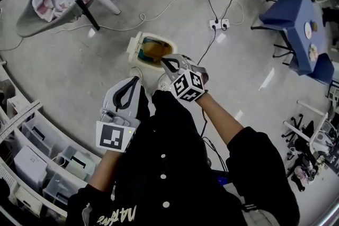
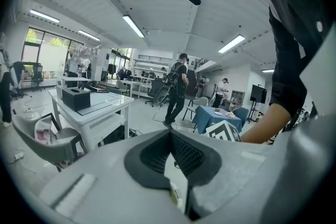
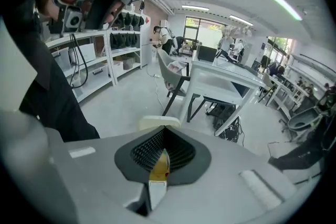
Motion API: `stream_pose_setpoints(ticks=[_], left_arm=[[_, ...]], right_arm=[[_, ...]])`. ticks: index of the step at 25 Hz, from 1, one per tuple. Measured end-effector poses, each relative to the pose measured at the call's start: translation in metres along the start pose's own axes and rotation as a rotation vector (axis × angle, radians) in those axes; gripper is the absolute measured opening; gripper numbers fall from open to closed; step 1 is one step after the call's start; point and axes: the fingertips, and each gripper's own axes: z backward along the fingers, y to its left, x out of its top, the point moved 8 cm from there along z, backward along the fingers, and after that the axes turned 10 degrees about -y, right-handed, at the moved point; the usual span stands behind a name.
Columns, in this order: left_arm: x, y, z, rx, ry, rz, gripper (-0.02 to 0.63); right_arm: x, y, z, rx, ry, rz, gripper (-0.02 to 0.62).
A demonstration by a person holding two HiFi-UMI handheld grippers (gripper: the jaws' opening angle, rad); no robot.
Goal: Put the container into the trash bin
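1. The right tongs (image 1: 165, 60) are clenching the rim of the container (image 1: 150, 50). In the right gripper view a thin yellow and white edge is sitting between the two pads, and they are pressing on it.
2. The container is a cream box with a clear lid and something yellow-brown inside. It is hanging in the air over the floor (image 1: 79, 66), in front of the person, and only the right tongs are touching it.
3. The left tongs (image 1: 135, 81) are resting beside the person's body with their tips together. They are gripping nothing; the left gripper view is showing only the room beyond them.
4. As I am judging it, the picking-up part is done, because the container is off the ground and the grip is looking firm.
5. What is left is the carrying and the dropping. I am not finding a trash bin with certainty in any view, so the container is not yet near its goal, as far as I can tell.
6. The next move is probably calling for a level carry, so that the thin rim is not slipping out of the pads.
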Motion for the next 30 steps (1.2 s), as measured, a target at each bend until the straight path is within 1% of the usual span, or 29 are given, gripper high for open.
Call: stream_pose_setpoints(ticks=[8, 12, 15, 19, 21, 25, 30], left_arm=[[0.027, 0.004, 0.004, -0.015, -0.052, -0.053, 0.003], [0.041, 0.007, 0.003, -0.014, -0.055, -0.070, 0.003], [0.050, 0.008, 0.003, -0.032, -0.082, -0.088, 0.003], [0.065, 0.011, 0.005, -0.034, -0.115, -0.083, 0.003], [0.073, 0.011, 0.006, -0.032, -0.132, -0.079, 0.003], [0.089, 0.010, 0.003, -0.046, -0.175, -0.112, 0.003], [0.095, 0.011, 0.002, -0.050, -0.198, -0.149, 0.003]], right_arm=[[0.050, -0.006, 0.055, -0.054, -0.107, -0.019, 0.025], [0.074, -0.013, 0.081, -0.110, -0.172, -0.045, 0.025], [0.093, -0.016, 0.103, -0.164, -0.238, -0.084, 0.025], [0.109, -0.017, 0.136, -0.243, -0.335, -0.158, 0.026], [0.111, -0.020, 0.154, -0.297, -0.370, -0.193, 0.025], [0.111, -0.028, 0.187, -0.414, -0.442, -0.246, 0.023], [0.112, -0.033, 0.222, -0.521, -0.523, -0.277, 0.023]])
